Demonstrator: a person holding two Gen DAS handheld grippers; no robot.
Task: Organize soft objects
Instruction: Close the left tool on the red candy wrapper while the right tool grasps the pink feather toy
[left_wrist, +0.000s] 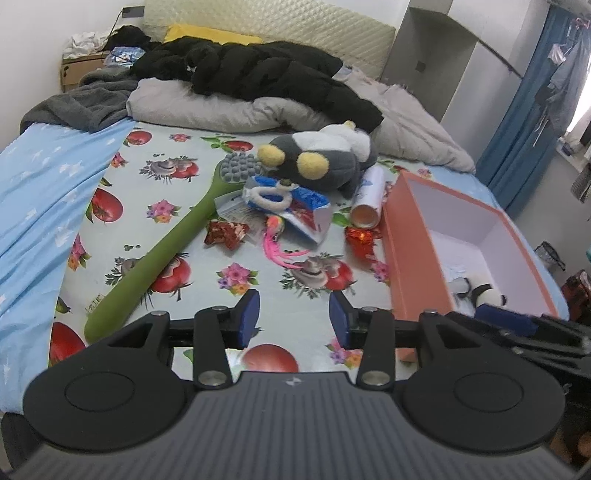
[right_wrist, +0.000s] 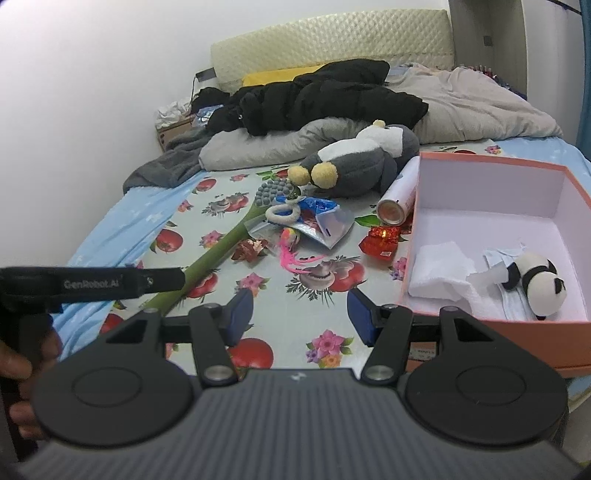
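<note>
A grey and white plush penguin lies at the middle of the bed. An open pink box stands at the right and holds a small panda plush, white cloth and a face mask. A white fuzzy ring lies on a blue packet. A pink feather toy lies near it. My left gripper is open and empty above the sheet. My right gripper is open and empty beside the box.
A long green massage stick lies diagonally at the left. A white spray can and red wrappers lie by the box. A black jacket, grey quilt and pillow fill the far end.
</note>
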